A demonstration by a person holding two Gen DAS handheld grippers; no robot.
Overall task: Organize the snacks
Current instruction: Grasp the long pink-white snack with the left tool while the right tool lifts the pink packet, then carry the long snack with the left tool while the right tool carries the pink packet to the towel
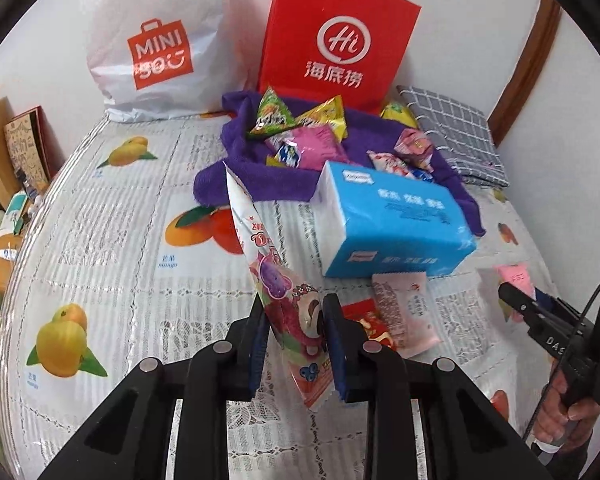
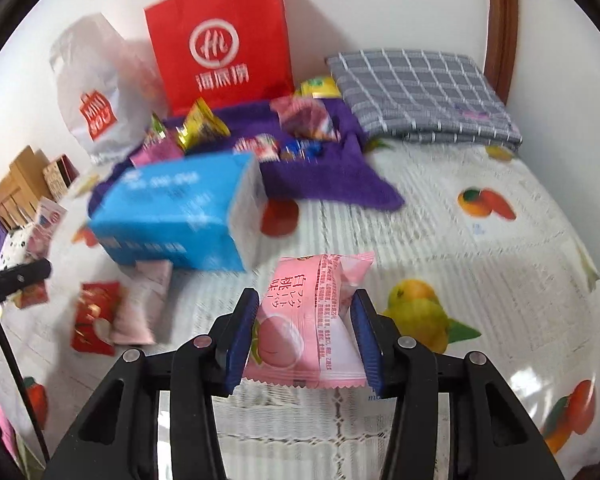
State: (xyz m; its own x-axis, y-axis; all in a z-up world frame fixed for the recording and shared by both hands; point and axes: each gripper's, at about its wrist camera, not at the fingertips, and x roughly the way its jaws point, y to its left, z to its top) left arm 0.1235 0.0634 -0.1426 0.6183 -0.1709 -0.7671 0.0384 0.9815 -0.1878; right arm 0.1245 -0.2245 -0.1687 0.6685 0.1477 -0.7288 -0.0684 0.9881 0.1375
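My left gripper [image 1: 294,344] is shut on a tall white and pink gummy packet [image 1: 276,280], held upright above the fruit-print tablecloth [image 1: 112,248]. My right gripper [image 2: 306,336] is shut on a pink peach snack packet [image 2: 312,320], lifted off the cloth. The right gripper also shows at the right edge of the left wrist view [image 1: 540,312], in a person's hand. A purple towel [image 1: 244,176] at the back carries several small snack packets [image 1: 304,136]. A red packet [image 1: 364,320] and a pale pink packet [image 1: 404,308] lie on the cloth by a blue tissue pack [image 1: 396,224].
A red paper bag [image 1: 336,36] and a white plastic shopping bag [image 1: 152,40] stand against the back wall. A folded grey checked cloth [image 2: 420,92] lies at the back right. Boxes and books [image 1: 16,148] crowd the left edge.
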